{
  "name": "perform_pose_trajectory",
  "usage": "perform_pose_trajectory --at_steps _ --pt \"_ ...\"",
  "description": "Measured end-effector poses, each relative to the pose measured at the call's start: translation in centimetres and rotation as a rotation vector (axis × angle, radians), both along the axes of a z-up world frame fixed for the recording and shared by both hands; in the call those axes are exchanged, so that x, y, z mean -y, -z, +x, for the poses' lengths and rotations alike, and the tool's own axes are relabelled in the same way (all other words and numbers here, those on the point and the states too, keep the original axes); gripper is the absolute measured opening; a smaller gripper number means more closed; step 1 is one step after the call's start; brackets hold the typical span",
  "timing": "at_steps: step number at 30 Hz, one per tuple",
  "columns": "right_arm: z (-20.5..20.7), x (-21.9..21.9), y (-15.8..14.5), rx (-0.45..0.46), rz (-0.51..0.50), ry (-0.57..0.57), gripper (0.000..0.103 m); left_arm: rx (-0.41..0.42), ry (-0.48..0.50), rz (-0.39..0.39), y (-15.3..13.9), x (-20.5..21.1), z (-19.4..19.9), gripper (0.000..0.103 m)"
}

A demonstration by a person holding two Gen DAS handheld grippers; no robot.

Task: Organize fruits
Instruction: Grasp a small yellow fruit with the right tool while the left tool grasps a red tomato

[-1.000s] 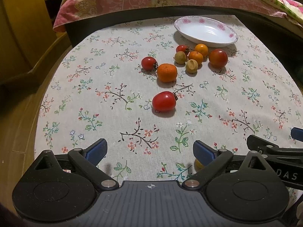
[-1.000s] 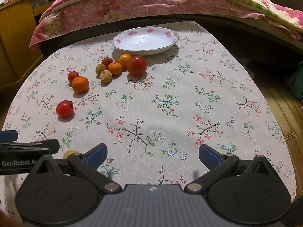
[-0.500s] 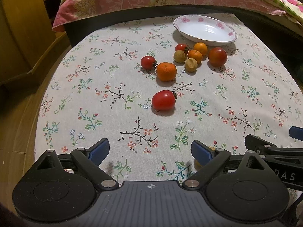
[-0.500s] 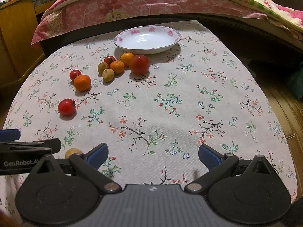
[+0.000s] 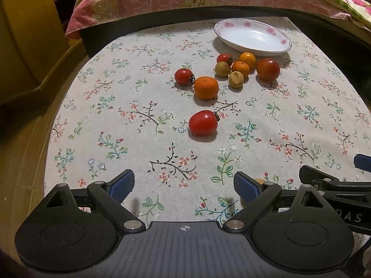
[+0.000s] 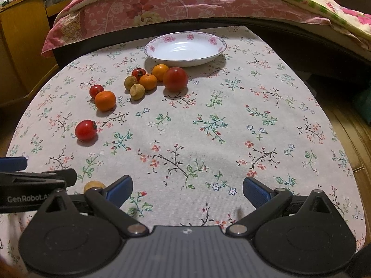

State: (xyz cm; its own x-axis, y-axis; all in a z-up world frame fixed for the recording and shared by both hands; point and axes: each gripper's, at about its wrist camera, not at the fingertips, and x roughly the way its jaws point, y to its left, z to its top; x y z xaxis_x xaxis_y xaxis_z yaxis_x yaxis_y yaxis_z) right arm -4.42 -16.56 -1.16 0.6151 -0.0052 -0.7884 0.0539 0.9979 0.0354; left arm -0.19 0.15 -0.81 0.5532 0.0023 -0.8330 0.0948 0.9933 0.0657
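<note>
Several small fruits lie on a flowered tablecloth (image 5: pixel 129 106): a near red tomato (image 5: pixel 203 122) (image 6: pixel 85 130), an orange tangerine (image 5: pixel 206 87) (image 6: pixel 105 100), and a cluster of tomatoes, tangerines and brownish fruits (image 5: pixel 245 68) (image 6: pixel 153 80) by an empty white dish (image 5: pixel 252 36) (image 6: pixel 185 47). A yellowish fruit (image 6: pixel 92 185) peeks out near the table's front, partly hidden behind my left gripper's right finger in the left wrist view. My left gripper (image 5: pixel 184 186) is open over bare cloth. My right gripper (image 6: pixel 187 191) is open too, holding nothing.
A bed with a pink flowered quilt (image 6: pixel 162 4) runs behind the table. Wooden furniture (image 5: pixel 20 34) stands at the left. Wooden floor (image 6: pixel 357 134) shows past the table's right edge. Each gripper's side shows at the other view's edge.
Both views have shifted very slightly, so the fruits sit a touch differently in frame. No fruit has moved on the cloth and nothing was taken hold of.
</note>
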Motion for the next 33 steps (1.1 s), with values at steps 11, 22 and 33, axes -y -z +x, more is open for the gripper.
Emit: perform_pose_trajectory --at_steps 11,22,33 --pt "-0.1 -1.0 -0.2 0.011 0.020 -0.073 0.097 0.000 -0.004 0.000 -0.4 -1.6 -0.6 0.096" --pt "-0.4 -4.4 0.0 0.006 0.062 -0.338 0.065 0.033 -0.071 0.020 -1.1 -4.2 -1.0 0.096" --pt "1.3 -6.3 1.6 -0.021 0.045 -0.481 0.024 0.041 -0.042 -0.008 -1.4 -4.3 -0.1 0.075"
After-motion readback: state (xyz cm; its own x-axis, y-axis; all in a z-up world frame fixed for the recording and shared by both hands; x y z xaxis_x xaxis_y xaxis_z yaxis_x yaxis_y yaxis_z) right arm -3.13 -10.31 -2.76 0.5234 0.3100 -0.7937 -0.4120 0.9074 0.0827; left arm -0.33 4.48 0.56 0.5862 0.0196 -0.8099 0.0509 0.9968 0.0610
